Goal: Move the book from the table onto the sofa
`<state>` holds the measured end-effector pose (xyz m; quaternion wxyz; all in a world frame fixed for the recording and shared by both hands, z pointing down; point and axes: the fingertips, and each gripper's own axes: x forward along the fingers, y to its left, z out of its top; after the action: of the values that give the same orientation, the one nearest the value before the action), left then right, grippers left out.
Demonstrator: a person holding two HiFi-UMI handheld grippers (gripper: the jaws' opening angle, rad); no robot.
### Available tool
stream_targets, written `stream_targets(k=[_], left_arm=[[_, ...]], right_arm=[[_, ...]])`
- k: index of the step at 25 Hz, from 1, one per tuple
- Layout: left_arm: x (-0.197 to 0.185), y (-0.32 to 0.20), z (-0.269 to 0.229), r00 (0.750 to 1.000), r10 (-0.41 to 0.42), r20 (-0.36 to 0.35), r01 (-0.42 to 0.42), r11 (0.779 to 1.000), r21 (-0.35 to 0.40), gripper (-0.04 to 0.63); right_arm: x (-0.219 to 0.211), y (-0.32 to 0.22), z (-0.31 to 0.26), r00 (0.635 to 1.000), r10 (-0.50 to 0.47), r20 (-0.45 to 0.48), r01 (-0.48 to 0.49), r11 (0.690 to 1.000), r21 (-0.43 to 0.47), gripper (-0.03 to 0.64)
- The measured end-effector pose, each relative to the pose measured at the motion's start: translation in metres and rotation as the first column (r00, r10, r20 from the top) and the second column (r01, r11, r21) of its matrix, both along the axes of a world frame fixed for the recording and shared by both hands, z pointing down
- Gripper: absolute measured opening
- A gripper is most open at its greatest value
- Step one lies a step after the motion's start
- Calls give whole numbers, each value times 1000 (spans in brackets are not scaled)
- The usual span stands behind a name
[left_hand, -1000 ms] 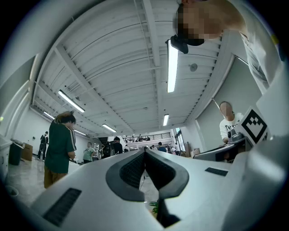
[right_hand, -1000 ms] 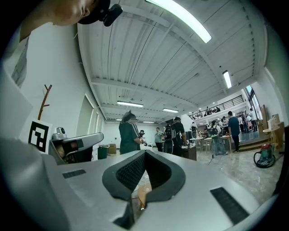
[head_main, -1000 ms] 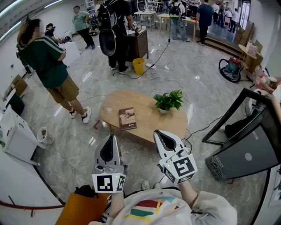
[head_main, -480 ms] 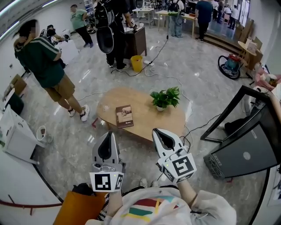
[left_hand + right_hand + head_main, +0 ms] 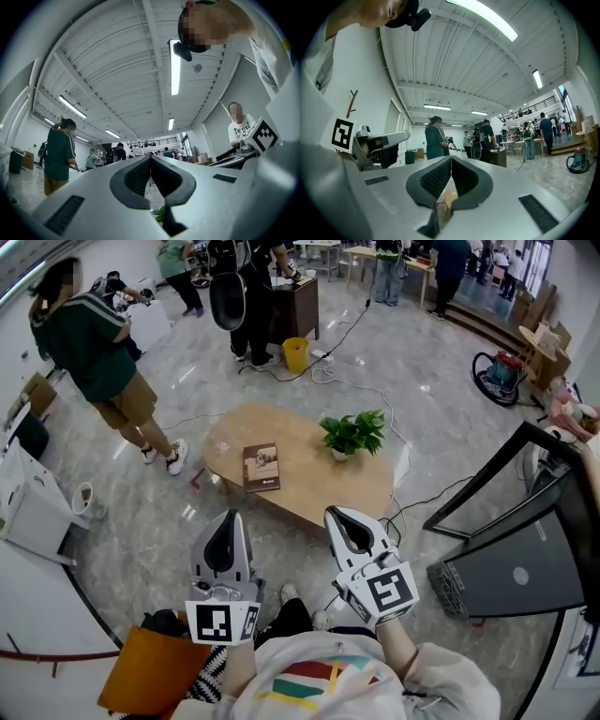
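Book (image 5: 262,468) well beyond both claws

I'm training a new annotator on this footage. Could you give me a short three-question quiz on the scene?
1. True or false: the left claw holds the book.
2. What stands on the table beside the book? A) a potted plant B) a mug C) a lamp
3. Fill in: the jaws of the right claw are ____ (apart or together).
Key: 1 false; 2 A; 3 together.
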<state>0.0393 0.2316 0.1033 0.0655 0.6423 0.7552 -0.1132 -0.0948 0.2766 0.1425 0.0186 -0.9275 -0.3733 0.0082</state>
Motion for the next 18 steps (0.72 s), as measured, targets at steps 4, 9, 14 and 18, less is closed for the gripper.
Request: stream_targets(k=[4, 9, 14, 18], left_arm=[[10, 14, 10, 1000, 6, 25, -7, 1000, 8, 8], [31, 55, 14, 999, 37, 22, -37, 999, 11, 8], [80, 112, 15, 999, 35, 11, -35, 999, 6, 8], [124, 152, 20, 999, 35, 38, -35, 999, 16, 8]], right_arm=[[14, 10, 7, 998, -54, -16, 53, 998, -16, 12], [38, 49, 11, 999, -35, -8, 35, 999, 9, 12], [85, 111, 10, 1000, -13, -17, 14, 1000, 20, 12], [129, 153, 9, 1000, -9, -20, 9, 1000, 23, 12]])
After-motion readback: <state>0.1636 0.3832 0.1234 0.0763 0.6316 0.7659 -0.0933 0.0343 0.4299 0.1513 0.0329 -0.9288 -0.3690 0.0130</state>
